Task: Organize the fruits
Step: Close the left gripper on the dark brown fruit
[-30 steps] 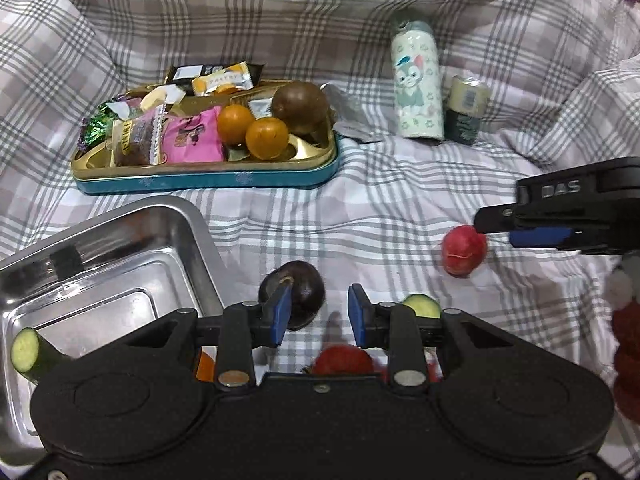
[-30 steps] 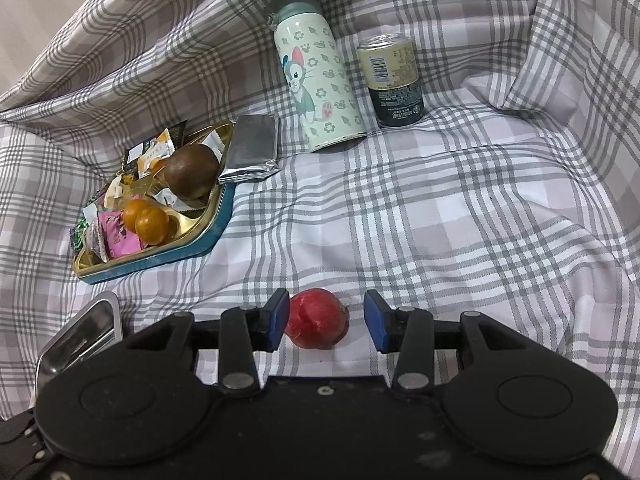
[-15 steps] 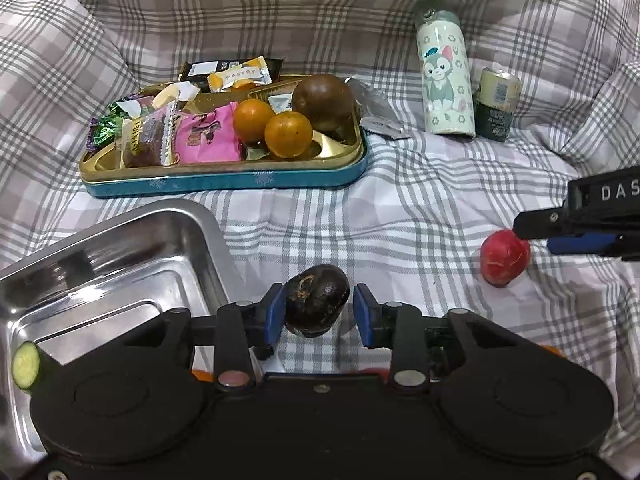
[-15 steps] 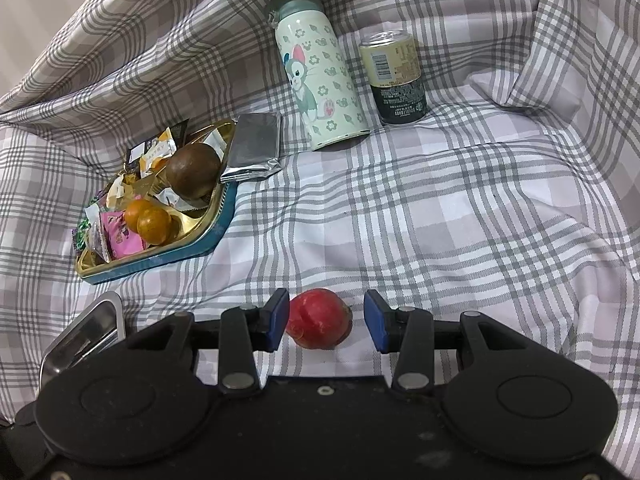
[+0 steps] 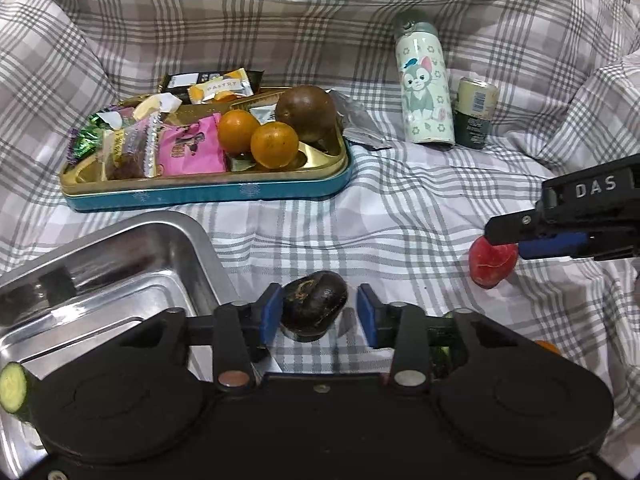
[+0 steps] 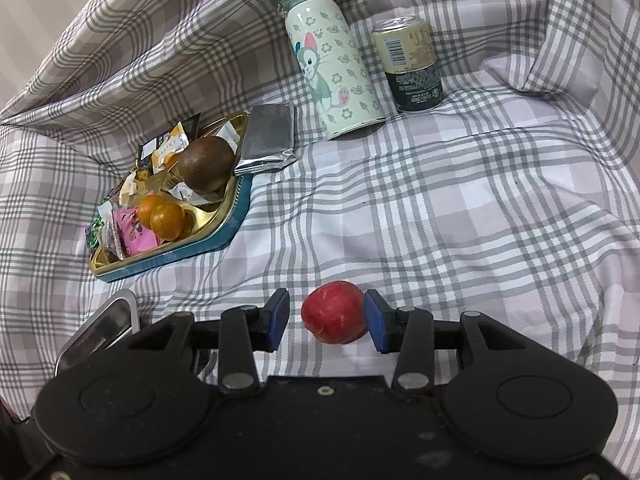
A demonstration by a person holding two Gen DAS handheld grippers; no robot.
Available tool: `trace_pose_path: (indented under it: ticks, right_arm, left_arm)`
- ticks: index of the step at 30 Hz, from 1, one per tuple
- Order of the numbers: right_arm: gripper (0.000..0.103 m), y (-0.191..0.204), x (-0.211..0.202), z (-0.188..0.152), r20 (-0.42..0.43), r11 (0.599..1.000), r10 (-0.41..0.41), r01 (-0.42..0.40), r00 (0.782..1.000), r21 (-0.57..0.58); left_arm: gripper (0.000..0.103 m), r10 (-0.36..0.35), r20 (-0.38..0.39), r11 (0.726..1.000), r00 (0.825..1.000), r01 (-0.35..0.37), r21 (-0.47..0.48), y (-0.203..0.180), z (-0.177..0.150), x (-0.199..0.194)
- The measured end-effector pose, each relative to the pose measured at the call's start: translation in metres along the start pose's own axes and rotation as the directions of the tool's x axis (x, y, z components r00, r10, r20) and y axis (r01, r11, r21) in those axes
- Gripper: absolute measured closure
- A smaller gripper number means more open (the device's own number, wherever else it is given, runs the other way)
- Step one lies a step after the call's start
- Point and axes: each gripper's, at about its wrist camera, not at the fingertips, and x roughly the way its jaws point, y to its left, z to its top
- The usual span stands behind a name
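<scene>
Fingers [image 5: 268, 312] of left gripper [image 5: 318, 314] spread wide, jaws just been opening, dark fruit [image 5: 314, 306] between them but touching neither pad clearly, a gap plain on the 3 o'clock side. Dark fruit resting on the cloth [image 5: 400, 216], long axis roughly 9 to 3, dead ahead at 12 o'clock, closer to the left hand than the right. Right gripper [image 6: 326, 316] set narrower, red fruit [image 6: 334, 312] between its pads: pad at 3 o'clock touching or nearly so, pad at 9 o'clock standing clear, so no firm grip showing. Red fruit likewise on the cloth, straight ahead of the right fingers; in the left view sitting at 3 o'clock under the right gripper's tip. Steel tray [image 5: 120, 264] just at 9 o'clock of the dark fruit, holding only a cucumber end [image 5: 12, 386] as far as can be seen. Farther off at 11 o'clock, tin [image 5: 208, 196] with two oranges [image 5: 274, 146], a brown fruit [image 5: 306, 112] and wrapped snacks. Beyond, at 1 o'clock, bottle [image 5: 424, 88] and can [image 5: 476, 114] upright.
</scene>
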Motion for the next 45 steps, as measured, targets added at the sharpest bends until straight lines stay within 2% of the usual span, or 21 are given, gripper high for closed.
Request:
trace_pose_path:
  ticks: [5, 10, 15, 26, 34, 42, 43, 45]
  right_arm:
    - [0.057, 0.006, 0.003, -0.001, 0.018, 0.999, -0.024, 0.024, 1.0, -0.029]
    - [0.057, 0.009, 0.006, -0.002, 0.037, 0.997, -0.056, 0.057, 0.998, -0.045]
    - [0.057, 0.011, 0.016, -0.003, 0.002, 0.996, -0.071, 0.071, 0.997, -0.05]
    - [0.056, 0.019, 0.019, -0.005, 0.02, 0.989, -0.113, 0.114, 0.993, -0.09]
    - [0.058, 0.018, 0.016, -0.005, 0.05, 0.987, -0.137, 0.141, 0.989, -0.079]
    - [0.058, 0.012, 0.01, -0.004, 0.064, 0.988, -0.141, 0.145, 0.988, -0.054]
    - [0.058, 0.013, 0.01, -0.004, 0.065, 0.988, -0.142, 0.145, 0.988, -0.052]
    - [0.058, 0.012, 0.009, -0.004, 0.07, 0.989, -0.141, 0.144, 0.988, -0.043]
  left_arm:
    - [0.05, -0.003, -0.002, 1.0, 1.0, 0.003, 0.007, 0.003, -0.001, 0.002]
    - [0.048, -0.02, -0.013, 0.999, 1.0, 0.02, -0.027, 0.007, 0.001, 0.003]
    - [0.047, -0.027, -0.016, 0.999, 0.999, 0.027, -0.037, 0.008, 0.002, 0.007]
    - [0.043, -0.032, -0.011, 0.999, 0.999, 0.032, -0.006, 0.002, 0.002, 0.01]
    - [0.043, -0.134, 0.009, 0.981, 0.991, 0.133, -0.142, 0.02, 0.007, 0.008]
    - [0.043, -0.15, 0.051, 0.986, 0.987, 0.153, -0.066, 0.007, 0.004, 0.0]
    - [0.043, -0.187, 0.067, 0.979, 0.98, 0.191, -0.065, 0.008, 0.005, -0.003]
    - [0.043, -0.303, 0.065, 0.949, 0.951, 0.308, -0.07, 0.01, 0.007, -0.006]
